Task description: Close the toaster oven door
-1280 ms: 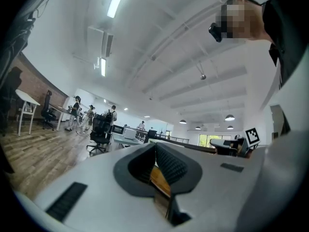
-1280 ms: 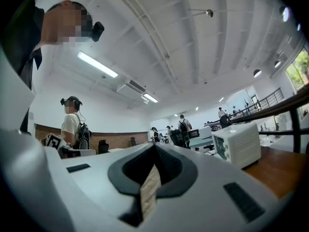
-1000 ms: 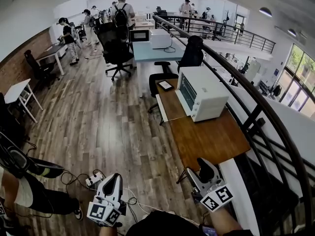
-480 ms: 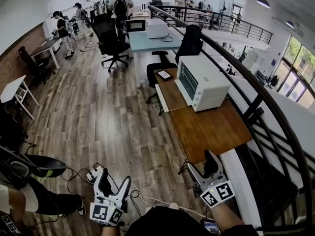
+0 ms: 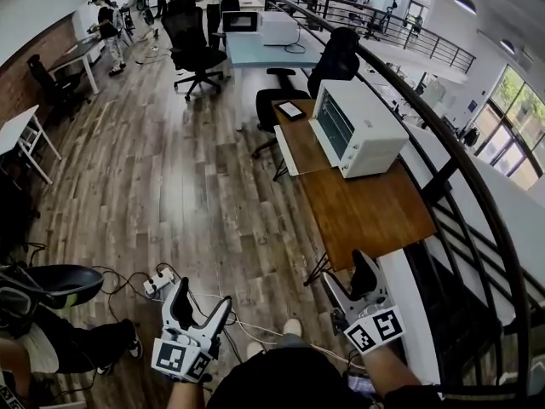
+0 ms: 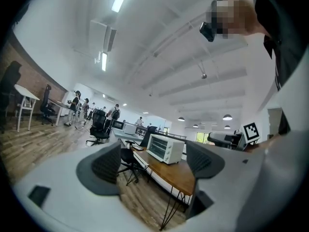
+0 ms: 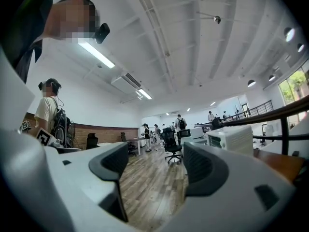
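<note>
the oven (image 5: 362,130) sits toward the far end of the tabletop (image 5: 366,216), long axis along the tabletop's length, glass front facing left. it is well ahead of both tongs (nearer the right). left tongs (image 5: 203,295) are opening, right tongs (image 5: 347,276) spread wide; both empty.

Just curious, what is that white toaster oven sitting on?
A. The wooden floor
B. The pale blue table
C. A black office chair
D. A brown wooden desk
D: in the head view the toaster oven stands on the brown wooden desk, whose bare top stretches out beside it.
</note>
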`<action>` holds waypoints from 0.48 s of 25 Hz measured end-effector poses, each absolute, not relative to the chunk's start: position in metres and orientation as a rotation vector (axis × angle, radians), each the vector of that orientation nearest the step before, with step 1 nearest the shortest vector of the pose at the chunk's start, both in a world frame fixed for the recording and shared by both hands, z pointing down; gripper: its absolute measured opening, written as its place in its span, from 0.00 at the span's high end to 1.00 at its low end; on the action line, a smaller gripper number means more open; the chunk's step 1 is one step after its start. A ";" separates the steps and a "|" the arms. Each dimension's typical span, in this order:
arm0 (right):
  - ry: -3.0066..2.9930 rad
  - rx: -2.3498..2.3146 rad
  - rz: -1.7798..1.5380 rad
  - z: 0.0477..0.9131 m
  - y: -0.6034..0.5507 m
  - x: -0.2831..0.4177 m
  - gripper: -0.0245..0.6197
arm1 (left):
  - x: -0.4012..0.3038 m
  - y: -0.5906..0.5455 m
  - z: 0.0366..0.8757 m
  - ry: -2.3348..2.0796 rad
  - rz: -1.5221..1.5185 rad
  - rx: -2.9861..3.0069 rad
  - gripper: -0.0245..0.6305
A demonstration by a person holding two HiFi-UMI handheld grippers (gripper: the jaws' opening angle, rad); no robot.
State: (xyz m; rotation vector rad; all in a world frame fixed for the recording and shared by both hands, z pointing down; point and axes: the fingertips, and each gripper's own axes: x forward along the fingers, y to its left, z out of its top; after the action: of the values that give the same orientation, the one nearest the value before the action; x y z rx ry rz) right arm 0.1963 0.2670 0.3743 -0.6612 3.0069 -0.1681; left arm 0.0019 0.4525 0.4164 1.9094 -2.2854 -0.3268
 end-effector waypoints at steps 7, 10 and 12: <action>3.018 -0.687 -0.162 0.379 0.243 0.181 0.42 | -0.025 0.439 0.418 -2.307 -0.335 1.865 0.33; 3.017 -0.668 -0.176 0.386 0.224 0.165 0.43 | -0.040 0.423 0.415 -2.335 -0.333 1.846 0.33; 3.014 -0.654 -0.184 0.391 0.203 0.150 0.44 | -0.050 0.407 0.413 -2.358 -0.332 1.833 0.33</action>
State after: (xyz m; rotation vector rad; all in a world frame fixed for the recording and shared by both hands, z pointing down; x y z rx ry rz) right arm 0.1496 0.2031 0.3906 -0.6540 3.0143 -0.1841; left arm -0.0503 0.4068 0.4132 1.8329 -2.3576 -0.3317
